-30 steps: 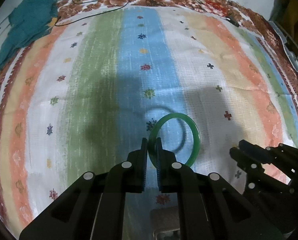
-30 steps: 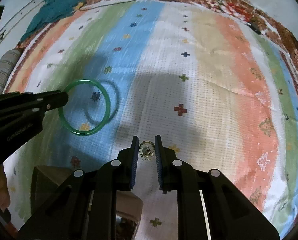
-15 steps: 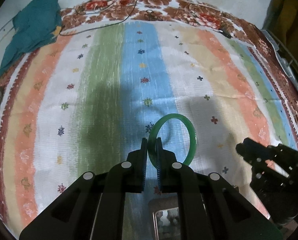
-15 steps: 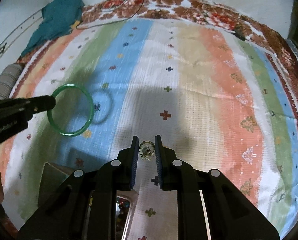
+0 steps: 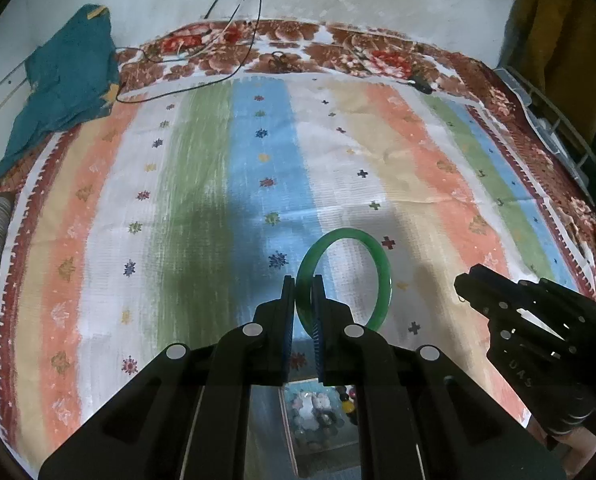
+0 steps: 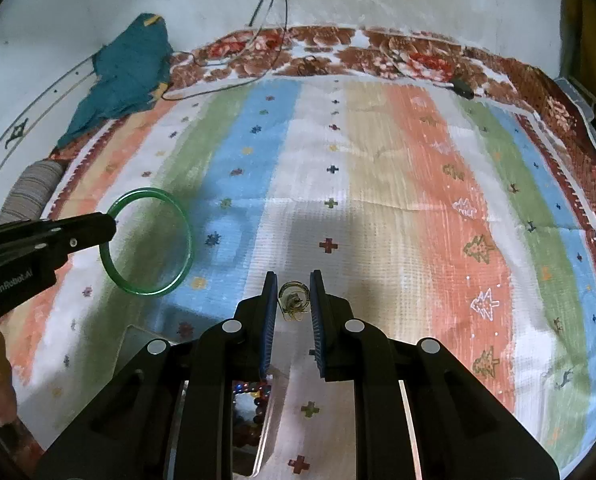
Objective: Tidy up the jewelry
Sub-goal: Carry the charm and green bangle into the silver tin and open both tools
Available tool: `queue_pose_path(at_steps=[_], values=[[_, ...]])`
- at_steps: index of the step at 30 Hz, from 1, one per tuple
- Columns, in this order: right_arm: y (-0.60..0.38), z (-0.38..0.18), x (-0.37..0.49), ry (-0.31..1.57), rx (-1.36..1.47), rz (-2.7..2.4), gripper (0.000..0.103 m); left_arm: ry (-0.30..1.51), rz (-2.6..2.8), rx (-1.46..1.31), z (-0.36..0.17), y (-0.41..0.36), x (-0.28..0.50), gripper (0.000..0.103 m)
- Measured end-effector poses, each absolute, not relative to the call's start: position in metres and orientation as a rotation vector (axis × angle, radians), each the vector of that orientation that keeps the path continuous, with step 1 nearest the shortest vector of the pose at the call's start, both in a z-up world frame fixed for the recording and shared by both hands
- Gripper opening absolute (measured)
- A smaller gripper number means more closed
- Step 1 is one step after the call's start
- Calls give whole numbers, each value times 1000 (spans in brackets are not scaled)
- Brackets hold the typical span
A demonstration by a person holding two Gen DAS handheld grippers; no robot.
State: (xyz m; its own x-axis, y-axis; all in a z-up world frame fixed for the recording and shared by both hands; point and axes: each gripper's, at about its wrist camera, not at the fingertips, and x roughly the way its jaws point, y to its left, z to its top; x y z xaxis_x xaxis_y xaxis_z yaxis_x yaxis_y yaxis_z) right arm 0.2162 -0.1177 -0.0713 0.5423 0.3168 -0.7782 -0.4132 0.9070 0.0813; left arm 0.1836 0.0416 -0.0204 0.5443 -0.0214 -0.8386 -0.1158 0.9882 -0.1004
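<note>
A striped bedspread point(image 5: 202, 208) carries a teal cloth point(image 5: 66, 92) and black cables point(image 5: 202, 84).

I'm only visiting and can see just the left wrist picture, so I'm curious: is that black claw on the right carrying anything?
Observer: Yes. The right gripper is shut on a small metal trinket, perhaps a ring.
Operator: Is my green hoop gripped well?
Observer: Seen from the right wrist, the left gripper pinches only the rim of the green bangle. The rest of the hoop sticks out unsupported.
Operator: Is anything written on my claw?
Observer: Its side carries a white label reading GenRobot.AI.
</note>
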Motion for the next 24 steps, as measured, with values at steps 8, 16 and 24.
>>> queue_pose_path(at_steps=[8, 16, 24], values=[[-120, -67, 203, 885, -128, 444, 17, 956, 38, -153, -3, 37, 162, 8], [-121, -63, 187, 853, -125, 488, 17, 928, 25, -136, 7, 32, 145, 8], [-120, -57, 170, 824, -124, 520, 17, 920, 23, -131, 9, 30, 126, 8]])
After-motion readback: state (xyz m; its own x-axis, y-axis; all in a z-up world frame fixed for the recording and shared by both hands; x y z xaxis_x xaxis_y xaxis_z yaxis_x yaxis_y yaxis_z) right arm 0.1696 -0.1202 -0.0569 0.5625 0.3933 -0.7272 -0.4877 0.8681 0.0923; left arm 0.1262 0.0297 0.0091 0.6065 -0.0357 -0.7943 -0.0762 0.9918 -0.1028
